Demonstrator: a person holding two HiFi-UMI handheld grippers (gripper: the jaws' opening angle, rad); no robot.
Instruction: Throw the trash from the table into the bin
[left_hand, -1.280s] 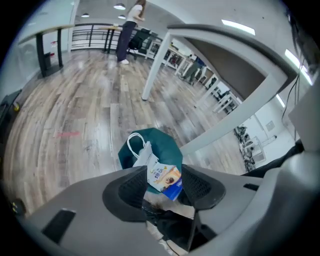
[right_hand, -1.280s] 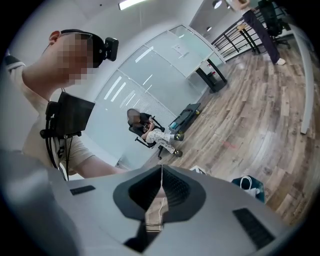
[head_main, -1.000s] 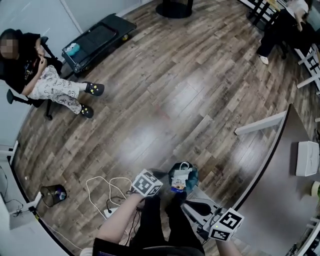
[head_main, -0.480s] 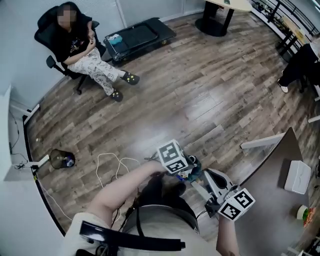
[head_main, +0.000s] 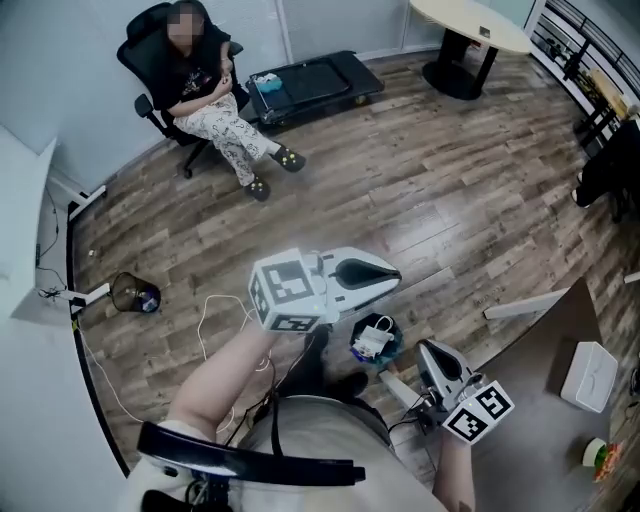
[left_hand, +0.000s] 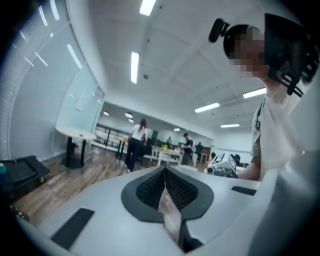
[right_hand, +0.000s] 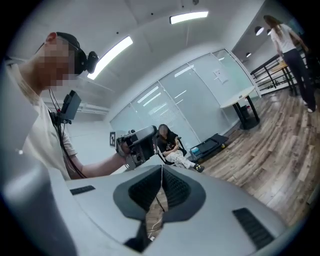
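Note:
The blue bin (head_main: 374, 340) stands on the wood floor just in front of me, with white and coloured trash lying in it. My left gripper (head_main: 394, 270) is raised high above the bin and lies about level, its jaws shut with nothing between the pads (left_hand: 165, 184). My right gripper (head_main: 427, 348) hovers to the right of the bin, beside the grey table (head_main: 535, 410), also shut and empty, pads (right_hand: 161, 192) pressed together. Each gripper shows in the other's view: the left gripper (right_hand: 136, 145), the right gripper (left_hand: 223, 165).
A white box (head_main: 587, 375) and a small green and orange item (head_main: 601, 455) lie on the table. White cables (head_main: 214, 322) trail on the floor at left near a small dark bin (head_main: 132, 294). A person sits in a chair (head_main: 213, 95) by a treadmill (head_main: 312, 78).
Both grippers have risen from beside the bin, the left one far more, and it now lies level. The head view has swung, bringing the seated person towards the top centre.

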